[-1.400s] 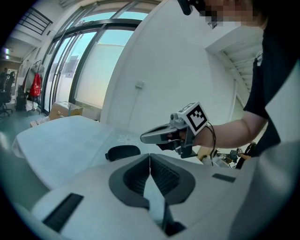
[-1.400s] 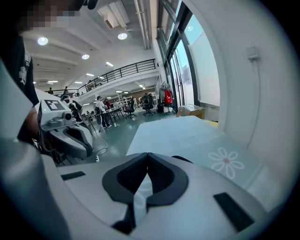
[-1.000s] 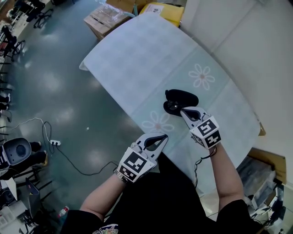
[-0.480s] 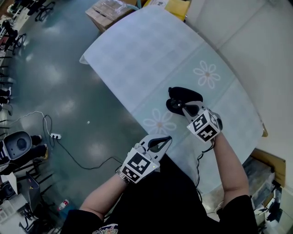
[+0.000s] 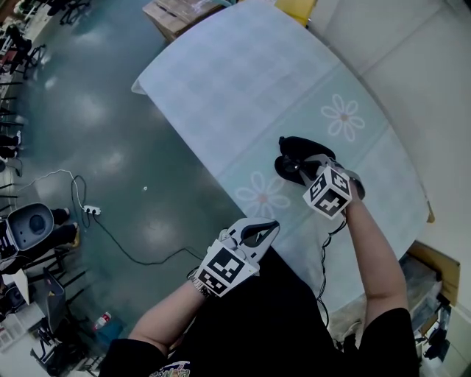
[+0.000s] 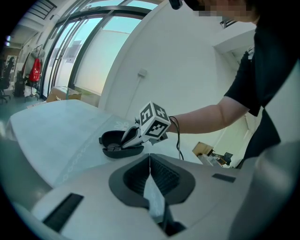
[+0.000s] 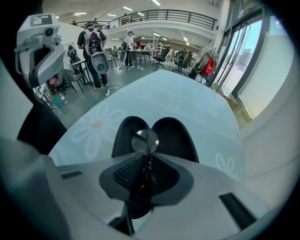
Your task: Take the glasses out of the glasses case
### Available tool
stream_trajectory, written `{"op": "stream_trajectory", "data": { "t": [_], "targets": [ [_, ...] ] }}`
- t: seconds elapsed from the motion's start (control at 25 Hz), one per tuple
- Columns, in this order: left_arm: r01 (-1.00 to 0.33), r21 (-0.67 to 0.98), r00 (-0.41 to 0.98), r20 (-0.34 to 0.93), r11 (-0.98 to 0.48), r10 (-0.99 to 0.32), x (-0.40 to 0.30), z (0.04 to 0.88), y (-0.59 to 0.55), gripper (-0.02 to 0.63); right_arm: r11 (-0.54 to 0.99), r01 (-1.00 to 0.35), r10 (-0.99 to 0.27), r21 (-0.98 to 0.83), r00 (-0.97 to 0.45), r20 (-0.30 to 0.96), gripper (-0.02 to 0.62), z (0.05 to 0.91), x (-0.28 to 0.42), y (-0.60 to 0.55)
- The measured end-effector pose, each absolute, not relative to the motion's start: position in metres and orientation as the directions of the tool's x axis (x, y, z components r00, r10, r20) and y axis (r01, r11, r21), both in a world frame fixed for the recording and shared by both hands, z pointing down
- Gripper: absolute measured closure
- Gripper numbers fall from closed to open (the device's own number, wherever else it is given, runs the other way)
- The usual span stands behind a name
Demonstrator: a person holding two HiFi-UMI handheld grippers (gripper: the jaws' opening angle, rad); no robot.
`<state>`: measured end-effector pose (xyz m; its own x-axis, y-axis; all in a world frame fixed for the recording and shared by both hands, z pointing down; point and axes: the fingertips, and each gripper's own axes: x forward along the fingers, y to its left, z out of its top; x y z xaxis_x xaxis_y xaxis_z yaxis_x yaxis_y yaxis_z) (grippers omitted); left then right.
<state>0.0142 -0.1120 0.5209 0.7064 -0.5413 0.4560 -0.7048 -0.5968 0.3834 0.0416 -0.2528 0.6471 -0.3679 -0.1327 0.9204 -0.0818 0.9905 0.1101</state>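
A black glasses case (image 5: 300, 146) lies open on the pale flowered tablecloth (image 5: 243, 81), both halves facing up (image 7: 174, 133). My right gripper (image 5: 296, 166) reaches over it and is shut on the glasses (image 7: 146, 140). One round lens sticks out past the jaws above the case's hinge. In the left gripper view the right gripper (image 6: 127, 139) dips into the case (image 6: 112, 140). My left gripper (image 5: 268, 227) hangs off the table's near edge by the person's body, shut and holding nothing (image 6: 150, 161).
The table's long left edge drops to a green floor with a cable and power strip (image 5: 90, 210). Cardboard boxes (image 5: 176, 10) stand past the far end. A white wall runs along the right. People and chairs (image 7: 96, 44) show far off.
My right gripper has moved forward over the open case, with its marker cube now turned more toward the camera. The left gripper has barely shifted.
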Motion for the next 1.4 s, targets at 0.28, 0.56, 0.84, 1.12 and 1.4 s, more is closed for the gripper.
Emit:
{"op": "stream_trajectory", "data": {
  "t": [0.28, 0.56, 0.84, 1.12, 1.4],
  "targets": [
    [-0.718, 0.39, 0.694, 0.465, -0.576, -0.55, 0.005, 0.528, -0.113, 0.577, 0.996, -0.043, -0.085, 0.075, -0.326, 0.942, 0.515, 0.662, 0.039, -0.258],
    [-0.725, 0.393, 0.687, 0.47, -0.566, -0.554, 0.005, 0.529, -0.106, 0.577, 0.998, -0.064, -0.018, -0.003, -0.315, 0.949, 0.537, 0.665, 0.039, -0.256],
    [-0.732, 0.388, 0.68, 0.471, -0.56, -0.563, 0.007, 0.525, -0.099, 0.577, 0.994, -0.104, 0.005, -0.042, -0.337, 0.942, 0.54, 0.664, 0.039, -0.259],
    [-0.743, 0.371, 0.668, 0.469, -0.557, -0.578, 0.006, 0.518, -0.093, 0.577, 0.991, -0.137, -0.047, 0.0, -0.34, 0.939, 0.554, 0.661, 0.043, -0.259],
    [-0.749, 0.359, 0.66, 0.466, -0.556, -0.589, -0.001, 0.515, -0.09, 0.577, 0.986, -0.165, -0.088, 0.033, -0.338, 0.937, 0.568, 0.659, 0.043, -0.259]
  ]
}}
